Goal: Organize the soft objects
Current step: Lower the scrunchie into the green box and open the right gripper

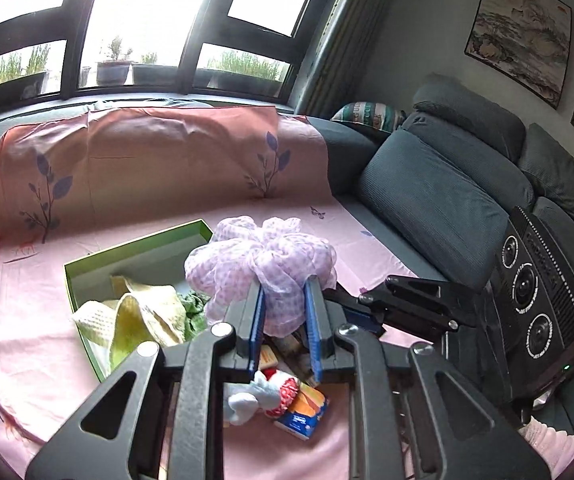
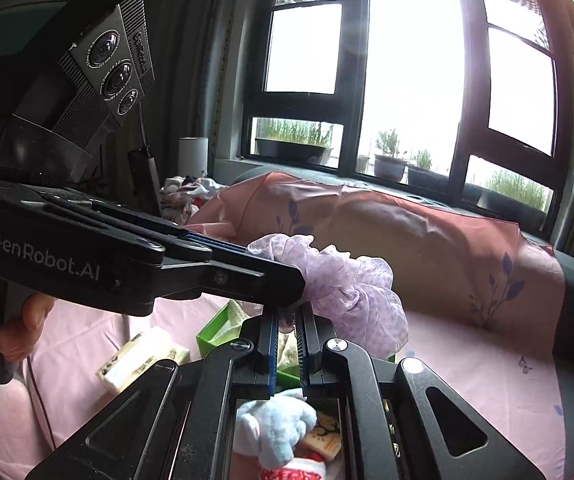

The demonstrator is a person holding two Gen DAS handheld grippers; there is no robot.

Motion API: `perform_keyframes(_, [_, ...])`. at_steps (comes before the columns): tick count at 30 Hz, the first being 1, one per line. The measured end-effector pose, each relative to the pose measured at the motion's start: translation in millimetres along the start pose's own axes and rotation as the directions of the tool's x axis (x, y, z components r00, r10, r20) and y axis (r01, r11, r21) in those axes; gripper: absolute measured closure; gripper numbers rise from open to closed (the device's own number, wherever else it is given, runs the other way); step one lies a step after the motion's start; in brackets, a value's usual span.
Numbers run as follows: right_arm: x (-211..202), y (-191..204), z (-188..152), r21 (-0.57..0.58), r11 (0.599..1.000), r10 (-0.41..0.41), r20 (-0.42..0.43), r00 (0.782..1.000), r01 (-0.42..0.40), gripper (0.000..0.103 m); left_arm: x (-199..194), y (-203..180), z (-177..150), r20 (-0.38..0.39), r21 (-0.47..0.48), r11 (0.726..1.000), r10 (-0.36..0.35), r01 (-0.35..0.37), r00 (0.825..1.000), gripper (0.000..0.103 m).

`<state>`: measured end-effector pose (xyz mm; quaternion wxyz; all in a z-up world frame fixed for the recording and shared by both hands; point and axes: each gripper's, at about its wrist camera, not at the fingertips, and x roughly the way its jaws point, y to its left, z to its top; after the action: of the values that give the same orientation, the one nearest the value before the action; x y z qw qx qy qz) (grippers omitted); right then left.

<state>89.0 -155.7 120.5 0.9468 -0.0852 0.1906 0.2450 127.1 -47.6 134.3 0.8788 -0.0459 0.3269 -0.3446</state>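
Note:
A lilac gauzy scrunchie (image 1: 263, 268) is held in the air over the pink sheet, and both grippers grip it. My left gripper (image 1: 285, 292) is shut on its lower folds. My right gripper (image 2: 287, 320) is shut on another part of the same scrunchie (image 2: 351, 292); the left gripper (image 2: 283, 280) crosses in from the left there. The right gripper (image 1: 347, 300) reaches in from the right in the left wrist view. A green open box (image 1: 143, 246) lies below to the left, holding a yellow knitted cloth (image 1: 143, 316) and a green cloth (image 1: 195, 308).
A small white plush toy (image 1: 259, 396) and a tissue packet (image 1: 303, 412) lie on the pink sheet (image 1: 27, 312) under the grippers. A white tissue pack (image 2: 143, 356) lies left of the box. A grey sofa (image 1: 439, 192) stands to the right. Windows are behind.

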Motion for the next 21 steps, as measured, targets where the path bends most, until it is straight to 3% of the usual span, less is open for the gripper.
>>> perform_keyframes(10, [124.5, -24.2, -15.0, 0.201, 0.98, 0.024, -0.168, 0.986, 0.01, 0.094, 80.0, 96.2, 12.9, -0.129, -0.135, 0.987, 0.067, -0.084, 0.989, 0.085])
perform_keyframes(18, [188.4, -42.8, -53.5, 0.301, 0.952, 0.06, -0.356, 0.933, 0.053, 0.094, 130.2, 146.1, -9.9, -0.263, -0.241, 0.946, 0.149, -0.214, 0.953, 0.083])
perform_keyframes(20, [189.8, -44.5, -60.0, 0.303, 0.949, 0.041, -0.388, 0.921, 0.086, 0.094, 132.3, 154.1, -12.5, -0.278, -0.271, 0.931, 0.167, -0.244, 0.946, 0.068])
perform_keyframes(21, [187.7, -46.0, -62.5, 0.311, 0.946, 0.042, -0.39, 0.92, 0.088, 0.091, 131.3, 156.4, -13.2, -0.281, -0.283, 0.924, 0.175, -0.256, 0.943, 0.047])
